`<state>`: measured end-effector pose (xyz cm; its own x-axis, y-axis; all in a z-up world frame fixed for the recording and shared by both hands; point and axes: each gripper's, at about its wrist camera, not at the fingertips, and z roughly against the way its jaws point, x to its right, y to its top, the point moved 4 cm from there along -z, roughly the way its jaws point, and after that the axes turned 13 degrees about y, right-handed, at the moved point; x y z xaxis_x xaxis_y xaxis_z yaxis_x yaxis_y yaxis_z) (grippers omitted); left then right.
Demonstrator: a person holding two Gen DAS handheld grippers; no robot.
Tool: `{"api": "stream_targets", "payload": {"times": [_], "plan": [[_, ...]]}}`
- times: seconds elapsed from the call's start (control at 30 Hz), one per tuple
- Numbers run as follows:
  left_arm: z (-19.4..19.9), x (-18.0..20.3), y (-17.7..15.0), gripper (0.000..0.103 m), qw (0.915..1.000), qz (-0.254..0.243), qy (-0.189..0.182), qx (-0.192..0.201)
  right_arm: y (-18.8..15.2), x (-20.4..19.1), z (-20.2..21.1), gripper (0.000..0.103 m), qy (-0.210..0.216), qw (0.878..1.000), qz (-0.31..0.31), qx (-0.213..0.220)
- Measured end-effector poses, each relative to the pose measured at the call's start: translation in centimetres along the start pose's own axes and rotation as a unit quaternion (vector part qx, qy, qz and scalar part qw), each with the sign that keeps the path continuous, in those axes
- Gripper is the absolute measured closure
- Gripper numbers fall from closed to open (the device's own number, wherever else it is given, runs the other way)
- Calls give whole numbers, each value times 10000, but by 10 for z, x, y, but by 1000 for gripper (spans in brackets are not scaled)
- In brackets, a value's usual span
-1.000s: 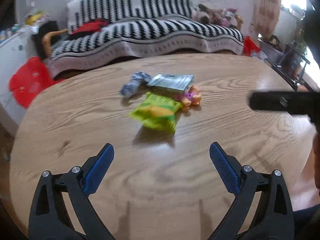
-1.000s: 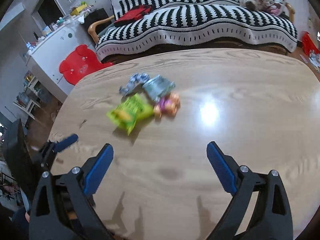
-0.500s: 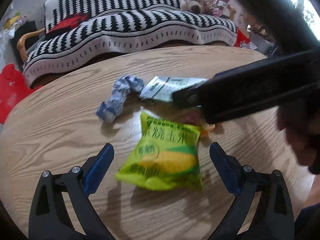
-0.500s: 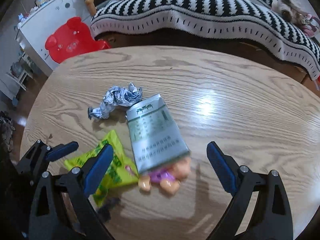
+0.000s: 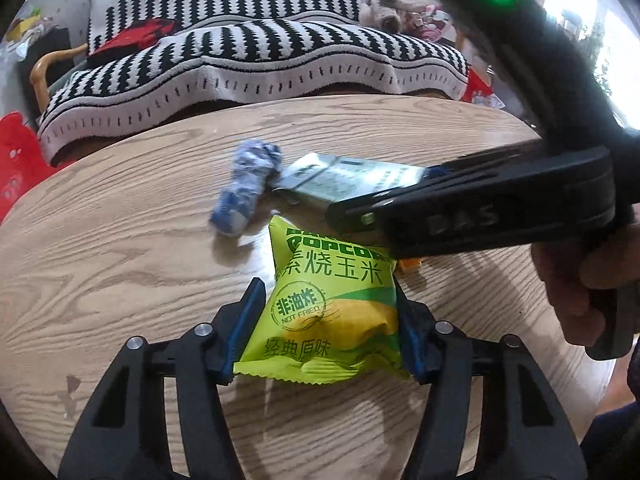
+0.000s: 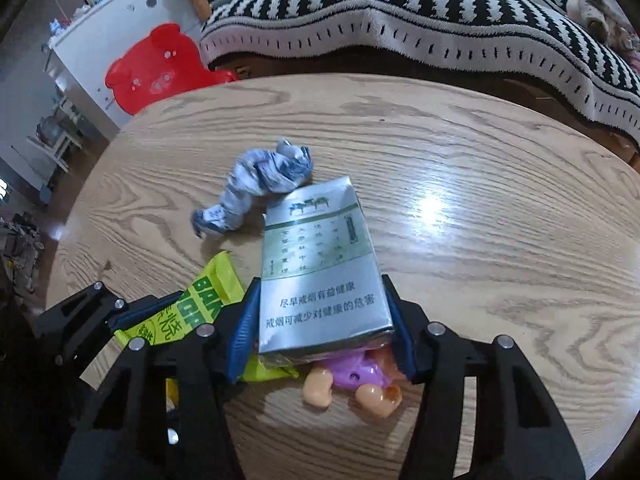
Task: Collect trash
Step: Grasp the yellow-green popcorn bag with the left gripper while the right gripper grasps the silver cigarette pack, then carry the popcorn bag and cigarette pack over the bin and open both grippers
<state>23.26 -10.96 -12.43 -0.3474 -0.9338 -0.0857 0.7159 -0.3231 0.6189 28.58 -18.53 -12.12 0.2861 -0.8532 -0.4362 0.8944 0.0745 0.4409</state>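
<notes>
Both grippers have closed in since half a second ago: left gripper (image 5: 326, 320) now pinches the popcorn bag (image 5: 334, 300), right gripper (image 6: 320, 324) pinches the cigarette pack (image 6: 320, 264).

I read both grabs as made, lifts next. On the table (image 6: 500, 220) I count four items: bag and doll (image 6: 356, 380) touching the pack, one wrapper (image 6: 256, 184) just beyond it.

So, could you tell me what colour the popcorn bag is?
Bright yellow-green popcorn bag, clearest in the left wrist view.
</notes>
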Motion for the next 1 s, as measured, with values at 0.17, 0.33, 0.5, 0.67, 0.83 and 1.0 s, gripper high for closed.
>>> {"api": "stream_targets", "payload": {"times": [0.17, 0.33, 0.5, 0.67, 0.83, 1.0], "plan": [[23, -6, -6, 45, 9999, 115, 28, 20, -13, -10, 37, 47, 122, 9993, -140, 314], [73, -4, -29, 45, 9999, 12, 130, 98, -46, -28, 75, 47, 270, 9981, -235, 502], [126, 1, -57, 45, 9996, -32, 242, 160, -105, -56, 111, 47, 343, 9977, -185, 558], [173, 13, -99, 45, 9995, -25, 302, 94, -176, -88, 146, 47, 351, 9978, -80, 565], [204, 26, -150, 45, 9991, 206, 347, -160, -241, -115, 174, 47, 505, 9964, 19, 675], [226, 41, -188, 45, 9978, -79, 643, -140, -298, -131, 190, 47, 630, 9951, 35, 765]]}}
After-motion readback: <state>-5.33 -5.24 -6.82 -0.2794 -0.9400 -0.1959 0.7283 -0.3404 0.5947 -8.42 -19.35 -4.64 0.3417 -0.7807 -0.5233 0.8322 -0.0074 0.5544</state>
